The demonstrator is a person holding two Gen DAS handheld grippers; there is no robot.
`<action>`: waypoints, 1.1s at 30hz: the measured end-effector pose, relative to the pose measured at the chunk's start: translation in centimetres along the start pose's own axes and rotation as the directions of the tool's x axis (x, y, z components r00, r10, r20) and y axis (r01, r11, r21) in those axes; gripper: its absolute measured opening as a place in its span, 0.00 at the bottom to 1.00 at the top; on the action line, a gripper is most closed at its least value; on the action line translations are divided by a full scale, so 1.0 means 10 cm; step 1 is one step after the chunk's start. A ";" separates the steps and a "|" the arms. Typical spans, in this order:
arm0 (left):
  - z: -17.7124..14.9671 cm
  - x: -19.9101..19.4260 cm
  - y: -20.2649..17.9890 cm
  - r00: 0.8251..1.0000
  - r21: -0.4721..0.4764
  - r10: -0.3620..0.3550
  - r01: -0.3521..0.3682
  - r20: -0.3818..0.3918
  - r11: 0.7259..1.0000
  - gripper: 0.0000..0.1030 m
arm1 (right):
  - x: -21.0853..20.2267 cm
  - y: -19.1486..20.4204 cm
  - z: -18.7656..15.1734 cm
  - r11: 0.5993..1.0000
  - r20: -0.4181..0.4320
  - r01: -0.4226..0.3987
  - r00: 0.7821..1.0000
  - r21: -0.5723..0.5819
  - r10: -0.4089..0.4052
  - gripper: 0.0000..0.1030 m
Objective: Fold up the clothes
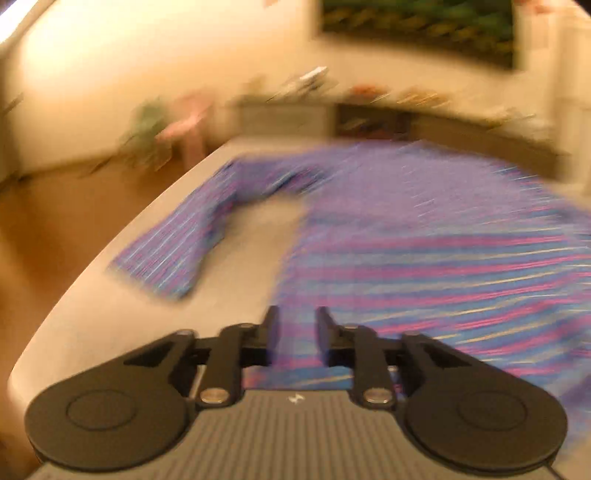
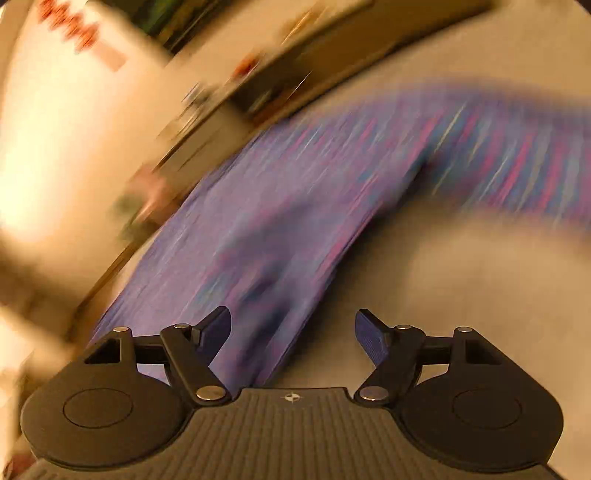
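A long-sleeved shirt (image 1: 424,229) with purple, pink and blue stripes lies spread on the grey table (image 1: 110,314). Its left sleeve (image 1: 207,221) bends out toward the table's left edge. My left gripper (image 1: 297,328) hovers over the shirt's near hem. Its fingers stand a little apart, cloth shows in the gap, and the pads press on nothing. In the right wrist view the shirt (image 2: 277,206) runs away from me, and a sleeve (image 2: 498,155) stretches to the right. My right gripper (image 2: 293,332) is wide open above the shirt's near edge, holding nothing. Both views are blurred.
A low cabinet (image 1: 288,118) with small items on top stands along the far wall, under a dark painting (image 1: 417,29). A plant (image 1: 147,125) is on the floor at the left. The table's rounded left edge drops to a brown floor (image 1: 55,206). Bare tabletop (image 2: 461,288) lies right of the shirt.
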State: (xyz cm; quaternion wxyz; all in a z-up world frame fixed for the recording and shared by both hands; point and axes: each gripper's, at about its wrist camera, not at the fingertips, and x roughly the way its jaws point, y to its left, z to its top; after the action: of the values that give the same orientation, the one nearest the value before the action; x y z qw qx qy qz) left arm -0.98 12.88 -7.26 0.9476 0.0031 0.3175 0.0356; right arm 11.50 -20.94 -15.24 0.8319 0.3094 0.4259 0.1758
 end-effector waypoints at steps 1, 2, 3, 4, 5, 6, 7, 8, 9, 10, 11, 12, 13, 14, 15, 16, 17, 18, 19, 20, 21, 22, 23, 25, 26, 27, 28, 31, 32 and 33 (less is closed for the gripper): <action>0.01 -0.10 -0.14 0.995 0.054 -0.099 0.098 0.025 0.994 0.45 | 0.02 0.10 -0.16 0.998 -0.042 -0.030 0.999 -0.047 0.028 0.75; -0.02 -0.18 -0.31 0.981 0.123 -0.189 0.183 0.034 0.975 0.50 | 0.03 0.20 -0.32 0.994 -0.085 -0.061 0.995 -0.094 0.053 0.75; -0.06 -0.25 -0.49 0.965 0.197 -0.261 0.249 0.035 0.948 0.59 | 0.05 0.30 -0.43 0.986 -0.094 -0.061 0.994 -0.157 0.047 0.75; -0.11 -0.31 -0.67 0.943 0.270 -0.332 0.312 0.031 0.911 0.68 | 0.07 0.39 -0.53 0.974 -0.102 -0.062 0.994 -0.219 0.040 0.74; -0.17 -0.36 -0.85 0.926 0.342 -0.377 0.347 0.021 0.873 0.71 | 0.09 0.49 -0.64 0.958 -0.110 -0.062 0.993 -0.280 0.032 0.74; -0.25 -0.38 -1.02 0.917 0.411 -0.399 0.360 0.010 0.838 0.75 | 0.10 0.56 -0.69 0.949 -0.120 -0.070 0.992 -0.307 0.035 0.66; -0.32 -0.38 -1.18 0.912 0.469 -0.410 0.364 -0.003 0.805 0.77 | 0.13 0.62 -0.72 0.942 -0.141 -0.094 0.989 -0.322 0.051 0.44; -0.39 -0.35 -1.30 0.913 0.517 -0.407 0.356 -0.015 0.779 0.77 | 0.13 0.67 -0.74 0.935 -0.151 -0.111 0.987 -0.338 0.062 0.34; -0.46 -0.31 -1.41 0.917 0.562 -0.398 0.343 -0.026 0.753 0.77 | 0.10 0.74 -0.76 0.926 -0.135 -0.112 0.989 -0.360 0.067 0.26; -0.51 -0.26 -1.50 0.926 0.598 -0.377 0.317 -0.027 0.736 0.76 | 0.05 0.79 -0.74 0.924 -0.121 -0.134 0.988 -0.359 0.097 0.17; -0.55 -0.20 -1.55 0.938 0.625 -0.346 0.280 -0.018 0.728 0.72 | 0.00 0.84 -0.71 0.921 -0.106 -0.156 0.986 -0.357 0.126 0.13; -0.59 -0.14 -1.61 0.949 0.652 -0.314 0.243 -0.008 0.718 0.47 | -0.05 0.89 -0.69 0.917 -0.092 -0.179 0.983 -0.356 0.156 0.11; -0.59 -0.08 -1.64 0.958 0.661 -0.288 0.220 -0.006 0.717 0.26 | -0.13 0.91 -0.64 0.915 -0.082 -0.229 0.973 -0.332 0.214 0.09; -0.54 -0.05 -1.61 0.960 0.640 -0.280 0.215 0.001 0.738 0.02 | -0.21 0.93 -0.58 0.909 -0.071 -0.280 0.960 -0.308 0.272 0.08; -0.46 -0.05 -1.55 0.958 0.604 -0.285 0.215 0.021 0.767 0.00 | -0.30 0.95 -0.52 0.900 -0.059 -0.331 0.943 -0.285 0.328 0.08; -0.37 -0.08 -1.47 0.952 0.561 -0.301 0.225 0.046 0.797 0.00 | -0.38 0.92 -0.46 0.889 -0.037 -0.374 0.925 -0.263 0.378 0.08; -0.25 -0.13 -1.37 0.941 0.500 -0.329 0.247 0.083 0.830 0.00 | -0.45 0.89 -0.40 0.876 -0.013 -0.417 0.904 -0.243 0.427 0.08; -0.12 -0.19 -1.24 0.929 0.421 -0.351 0.272 0.120 0.865 0.00 | -0.53 0.87 -0.34 0.860 0.012 -0.460 0.880 -0.223 0.474 0.10; 0.01 -0.21 -1.10 0.919 0.335 -0.366 0.302 0.146 0.893 0.00 | -0.56 0.79 -0.29 0.869 0.034 -0.453 0.883 -0.199 0.468 0.20; 0.12 -0.21 -0.96 0.910 0.247 -0.381 0.335 0.165 0.909 0.00 | -0.58 0.72 -0.23 0.878 0.056 -0.446 0.886 -0.176 0.461 0.32; 0.20 -0.20 -0.84 0.903 0.179 -0.390 0.360 0.179 0.916 0.00 | -0.56 0.60 -0.18 0.906 0.072 -0.399 0.908 -0.143 0.412 0.58; 0.25 -0.19 -0.75 0.899 0.131 -0.397 0.378 0.187 0.917 0.00 | -0.52 0.46 -0.15 0.940 0.087 -0.323 0.939 -0.106 0.333 0.68; 0.30 -0.18 -0.66 0.894 0.082 -0.403 0.394 0.195 0.915 0.00 | -0.47 0.35 -0.13 0.971 0.093 -0.227 0.968 -0.072 0.233 0.68; 0.38 -0.17 -0.52 0.886 -0.003 -0.412 0.422 0.212 0.907 0.00 | -0.38 0.15 -0.13 0.996 0.083 -0.082 0.993 -0.024 0.083 0.68; 0.42 -0.17 -0.50 0.880 -0.020 -0.420 0.435 0.221 0.900 0.00 | -0.35 0.08 -0.14 0.999 0.078 -0.049 0.996 0.000 0.049 0.68; 0.47 -0.17 -0.49 0.871 -0.033 -0.434 0.453 0.231 0.891 0.00 | -0.32 0.02 -0.15 0.999 0.070 -0.026 0.997 0.020 0.024 0.68; 0.50 -0.17 -0.48 0.861 -0.032 -0.449 0.469 0.238 0.883 0.00 | -0.27 -0.01 -0.14 1.000 0.065 -0.022 0.998 0.021 0.020 0.69; 0.52 -0.20 -0.52 0.839 0.019 -0.487 0.498 0.244 0.867 0.00 | -0.13 -0.05 -0.07 0.999 0.059 -0.025 0.998 0.023 0.024 0.66; 0.50 -0.24 -0.56 0.838 0.040 -0.487 0.493 0.248 0.869 0.00 | -0.04 -0.04 -0.04 0.999 0.051 -0.029 0.998 0.022 0.028 0.61; 0.49 -0.27 -0.56 0.841 0.048 -0.474 0.479 0.261 0.877 0.00 | 0.05 -0.02 0.00 0.999 0.044 -0.033 0.999 0.022 0.032 0.39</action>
State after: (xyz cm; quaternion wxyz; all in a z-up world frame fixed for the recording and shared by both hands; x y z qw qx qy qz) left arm 0.19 7.22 -1.83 0.9604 -0.0802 0.1785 -0.1984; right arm 11.74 -20.84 -15.68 0.8344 0.3293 0.4046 0.1778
